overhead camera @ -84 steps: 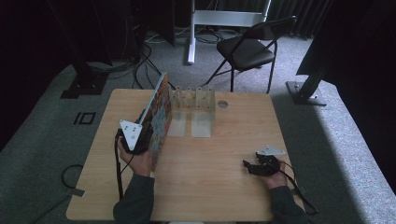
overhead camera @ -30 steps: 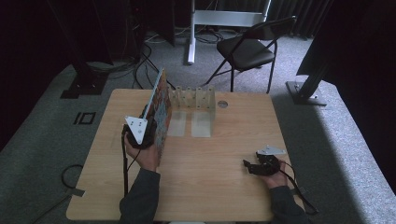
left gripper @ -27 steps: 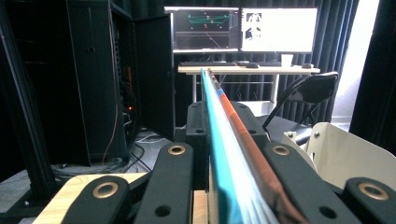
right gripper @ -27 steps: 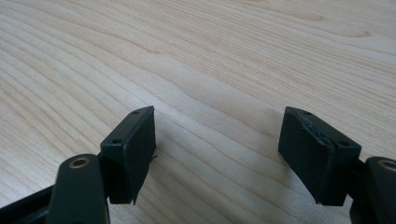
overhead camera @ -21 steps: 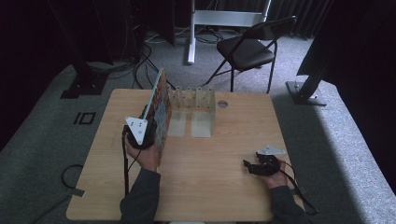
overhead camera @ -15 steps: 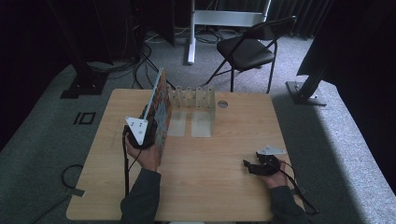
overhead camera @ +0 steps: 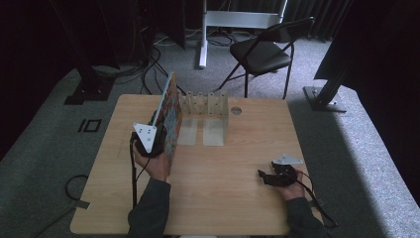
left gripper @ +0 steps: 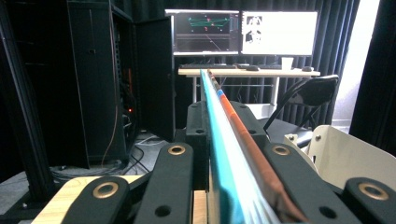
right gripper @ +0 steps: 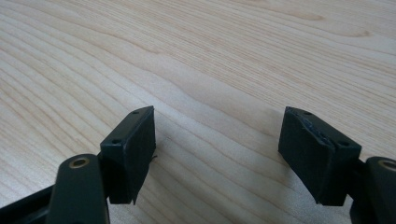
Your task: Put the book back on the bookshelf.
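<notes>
While the left gripper [overhead camera: 154,144] clamps its jaws on the thin colourful board [overhead camera: 171,116], the board stands upright on edge at the left of the wooden table [overhead camera: 237,198], its far end beside the clear slotted rack [overhead camera: 204,104]. At the near right, the right gripper [overhead camera: 265,177] rests on the tabletop, jaws spread wide and empty.

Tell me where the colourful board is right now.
High view, table's left half: the colourful board stands on edge, clamped in the left gripper, just left of the clear rack.
</notes>
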`<state>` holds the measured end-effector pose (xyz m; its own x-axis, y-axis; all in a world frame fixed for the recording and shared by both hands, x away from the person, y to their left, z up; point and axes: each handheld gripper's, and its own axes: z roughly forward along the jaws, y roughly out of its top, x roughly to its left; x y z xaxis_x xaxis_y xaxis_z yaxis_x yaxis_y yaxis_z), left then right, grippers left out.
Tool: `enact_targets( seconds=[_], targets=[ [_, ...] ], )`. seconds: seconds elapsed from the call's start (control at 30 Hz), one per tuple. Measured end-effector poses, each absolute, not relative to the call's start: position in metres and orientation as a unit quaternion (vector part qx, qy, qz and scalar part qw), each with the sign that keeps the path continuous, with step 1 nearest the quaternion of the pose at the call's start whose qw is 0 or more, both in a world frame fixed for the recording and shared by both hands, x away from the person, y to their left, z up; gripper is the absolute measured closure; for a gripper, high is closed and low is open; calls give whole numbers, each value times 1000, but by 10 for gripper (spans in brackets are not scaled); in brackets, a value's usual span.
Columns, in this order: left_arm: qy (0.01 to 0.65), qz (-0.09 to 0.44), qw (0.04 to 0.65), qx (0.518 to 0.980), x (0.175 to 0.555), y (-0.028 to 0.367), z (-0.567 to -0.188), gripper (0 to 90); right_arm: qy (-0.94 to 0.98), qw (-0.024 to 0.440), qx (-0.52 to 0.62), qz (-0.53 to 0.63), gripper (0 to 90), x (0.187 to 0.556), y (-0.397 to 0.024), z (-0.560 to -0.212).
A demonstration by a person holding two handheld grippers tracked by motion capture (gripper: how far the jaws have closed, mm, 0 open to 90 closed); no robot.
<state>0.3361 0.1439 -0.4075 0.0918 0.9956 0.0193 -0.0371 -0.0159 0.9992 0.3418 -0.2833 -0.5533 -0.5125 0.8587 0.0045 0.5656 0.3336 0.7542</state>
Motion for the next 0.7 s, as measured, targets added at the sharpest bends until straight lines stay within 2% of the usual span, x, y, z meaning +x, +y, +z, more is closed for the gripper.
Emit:
enact_targets(
  seconds=[0.7],
  targets=[
    [460, 490, 532, 516, 339, 145, -410, 797, 791, 203, 451, 361, 269, 342, -283, -553]
  ],
)
